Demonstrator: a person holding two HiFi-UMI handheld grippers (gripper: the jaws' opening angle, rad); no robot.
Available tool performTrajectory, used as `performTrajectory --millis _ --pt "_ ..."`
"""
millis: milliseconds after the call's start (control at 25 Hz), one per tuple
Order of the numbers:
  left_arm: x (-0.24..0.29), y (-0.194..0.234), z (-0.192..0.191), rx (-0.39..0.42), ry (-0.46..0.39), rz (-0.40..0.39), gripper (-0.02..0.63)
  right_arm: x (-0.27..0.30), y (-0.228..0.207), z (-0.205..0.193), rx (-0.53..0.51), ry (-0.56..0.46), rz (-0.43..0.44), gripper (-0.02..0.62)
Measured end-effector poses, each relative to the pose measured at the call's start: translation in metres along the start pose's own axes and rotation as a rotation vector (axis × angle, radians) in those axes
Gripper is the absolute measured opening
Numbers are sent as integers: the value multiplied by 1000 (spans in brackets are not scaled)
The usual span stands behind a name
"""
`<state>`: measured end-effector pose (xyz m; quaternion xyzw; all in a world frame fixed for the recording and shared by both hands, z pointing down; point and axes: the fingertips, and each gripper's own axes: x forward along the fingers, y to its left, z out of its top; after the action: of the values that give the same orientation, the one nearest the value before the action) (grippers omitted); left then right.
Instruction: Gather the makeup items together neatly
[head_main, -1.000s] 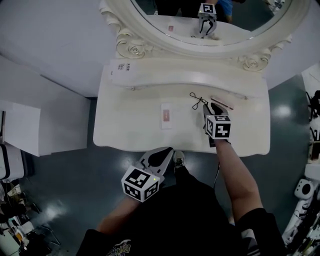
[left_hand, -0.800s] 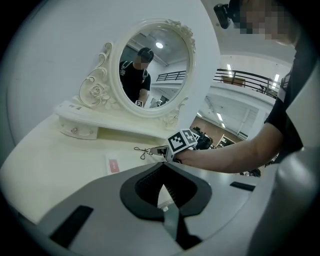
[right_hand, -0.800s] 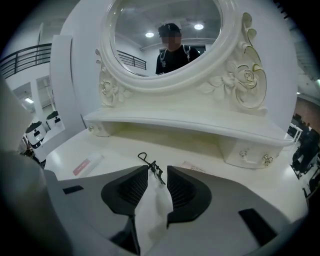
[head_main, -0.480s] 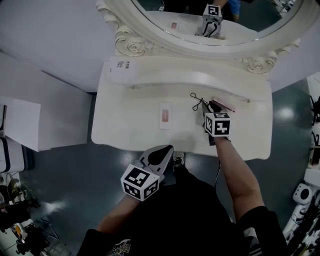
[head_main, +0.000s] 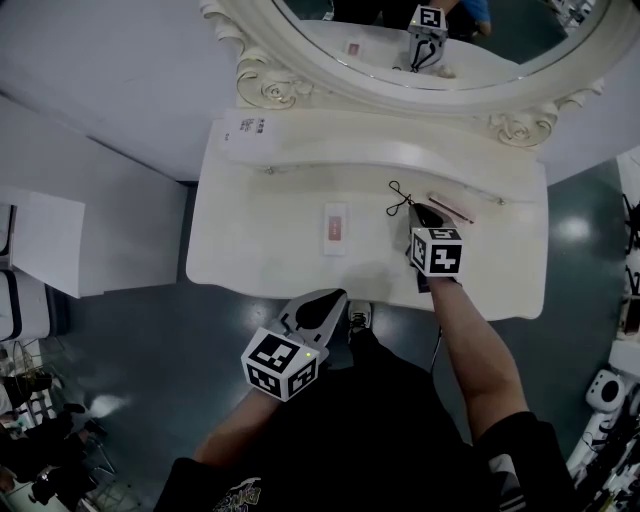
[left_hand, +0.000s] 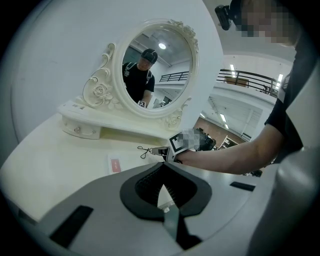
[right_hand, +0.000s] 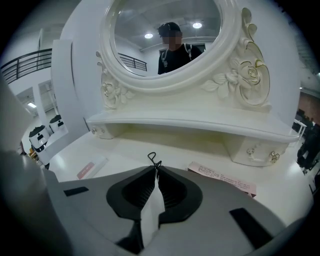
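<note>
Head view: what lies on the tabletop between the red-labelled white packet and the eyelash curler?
Nothing: that stretch of tabletop between the packet and the eyelash curler is bare, as the head view shows.

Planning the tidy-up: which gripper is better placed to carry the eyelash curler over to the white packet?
Right. The right gripper has just been closing its jaws and pinches the eyelash curler at their tips. The left gripper hangs shut off the table's front edge.

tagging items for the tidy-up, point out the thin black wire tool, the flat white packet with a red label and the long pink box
thin black wire tool (head_main: 399, 198), head view, where its wires cross
flat white packet with a red label (head_main: 335, 228), head view, the red label
long pink box (head_main: 450, 208), head view, its middle
</note>
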<state>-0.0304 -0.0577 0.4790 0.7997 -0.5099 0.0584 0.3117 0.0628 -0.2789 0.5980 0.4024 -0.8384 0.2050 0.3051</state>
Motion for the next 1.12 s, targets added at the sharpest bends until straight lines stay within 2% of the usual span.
performTrajectory --millis 280,640,1120 --pt "-8 -1 0 10 1 -18 8 -15 21 1 41 -36 7 40" --pt "-22 -3 -2 29 11 -52 8 -35 45 -27 144 -38 1 38" --pt "-40 2 -6 47 29 -83 8 -45 66 -52 201 -40 -47 40"
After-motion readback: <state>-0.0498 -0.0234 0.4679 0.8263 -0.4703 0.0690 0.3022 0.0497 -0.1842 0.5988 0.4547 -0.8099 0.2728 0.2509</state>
